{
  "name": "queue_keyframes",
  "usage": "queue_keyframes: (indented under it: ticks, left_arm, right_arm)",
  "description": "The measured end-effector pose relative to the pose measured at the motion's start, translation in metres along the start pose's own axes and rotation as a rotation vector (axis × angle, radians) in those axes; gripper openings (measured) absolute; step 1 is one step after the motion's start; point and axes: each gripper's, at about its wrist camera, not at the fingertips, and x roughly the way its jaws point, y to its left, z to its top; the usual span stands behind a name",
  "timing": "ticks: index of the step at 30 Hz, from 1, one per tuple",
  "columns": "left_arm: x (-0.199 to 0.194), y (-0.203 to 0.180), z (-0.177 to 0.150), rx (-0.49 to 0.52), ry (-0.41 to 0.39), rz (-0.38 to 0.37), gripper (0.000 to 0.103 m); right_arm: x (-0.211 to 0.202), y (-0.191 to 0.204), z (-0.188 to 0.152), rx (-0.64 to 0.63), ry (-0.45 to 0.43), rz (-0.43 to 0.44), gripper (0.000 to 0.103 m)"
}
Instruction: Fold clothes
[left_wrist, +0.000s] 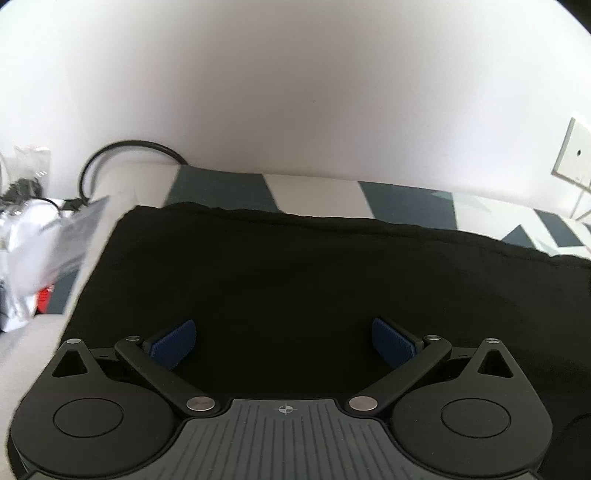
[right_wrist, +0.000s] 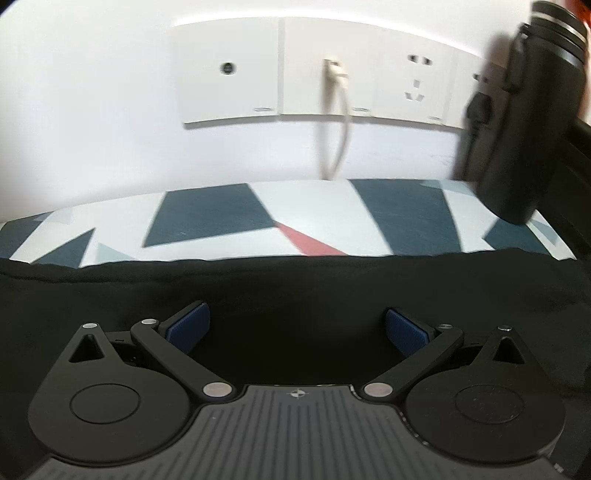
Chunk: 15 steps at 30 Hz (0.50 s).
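Note:
A black garment (left_wrist: 295, 273) lies flat on a cloth patterned in white, dark teal and red (right_wrist: 229, 221). My left gripper (left_wrist: 283, 341) hovers low over the garment, open, its blue pads (left_wrist: 173, 343) wide apart with only black fabric below them. In the right wrist view the same garment (right_wrist: 295, 288) fills the lower half, its far edge running straight across. My right gripper (right_wrist: 297, 330) is open too, with nothing between its blue pads (right_wrist: 406, 334).
A white wall stands close behind the table. Wall sockets (right_wrist: 417, 85) with a white plugged cable (right_wrist: 338, 122) sit ahead of the right gripper. A black cylindrical bottle (right_wrist: 524, 122) stands at the right. Shiny plastic bags (left_wrist: 33, 243) and a black cable (left_wrist: 122, 155) lie at the left.

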Motion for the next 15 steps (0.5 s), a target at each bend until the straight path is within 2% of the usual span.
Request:
queue_keyframes:
  ticks: [5, 8, 10, 12, 15]
  left_arm:
    - [-0.005, 0.022, -0.003, -0.064, 0.013, 0.007, 0.102]
    - [-0.014, 0.035, -0.005, -0.044, 0.043, -0.031, 0.102]
    - [-0.027, 0.050, -0.006, -0.032, 0.039, -0.051, 0.102]
    - [-0.042, 0.070, -0.009, -0.035, -0.001, -0.034, 0.102]
    - [-0.043, 0.101, -0.010, -0.051, 0.012, 0.027, 0.101]
  right_arm:
    - [0.003, 0.011, 0.005, 0.013, 0.011, 0.000, 0.103]
    - [0.003, 0.012, 0.009, 0.025, 0.044, 0.010, 0.103]
    - [-0.006, 0.012, 0.007, 0.026, 0.079, 0.054, 0.103]
    - [-0.022, 0.011, -0.003, 0.042, 0.065, 0.106, 0.103]
    - [-0.043, 0.010, -0.023, 0.060, 0.058, 0.117, 0.103]
